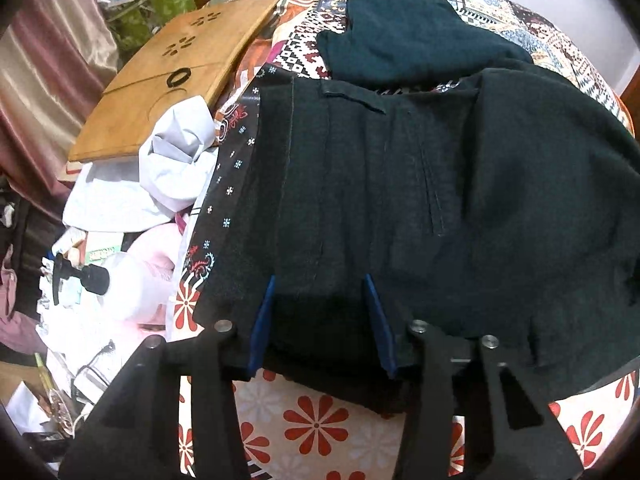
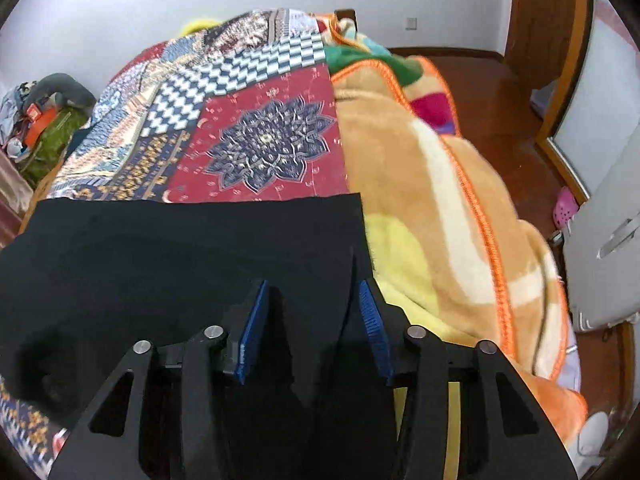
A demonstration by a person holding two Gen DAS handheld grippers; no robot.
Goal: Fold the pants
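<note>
1. Lying along the left edge of the left wrist view is household clutter: a pump bottle [image 1: 86, 278] on its side, crumpled white fabric [image 1: 160, 176], and a wooden board [image 1: 176, 76] with cut-out holes resting at a tilt on the bed.
2. Right of that clutter, the dark pants [image 1: 400, 200] spread flat over the patterned bedspread [image 1: 320, 420] (red flowers on white near the camera), with the seams and a pocket slit facing up.
3. The left tongs [image 1: 322, 326] are spread, their blue pads standing apart over the near edge of the pants; dark cloth fills the gap between them, but I cannot tell whether the pads touch it.
4. Beyond the pants, toward the top of that view, a dark teal garment [image 1: 412, 36] lies bunched on the bedspread, its near edge touching or overlapping the pants.
5. In the right wrist view, the pants [image 2: 180, 256] cover the lower left, their far edge running straight across the patchwork bedspread [image 2: 260, 120].
6. The right tongs [image 2: 314, 330] are also spread, with a raised fold of the dark cloth standing between the blue pads, not pinched.
7. Right of the pants lies a fleecy orange-trimmed blanket [image 2: 432, 200], and farther right the wooden floor [image 2: 500, 120] shows.
</note>
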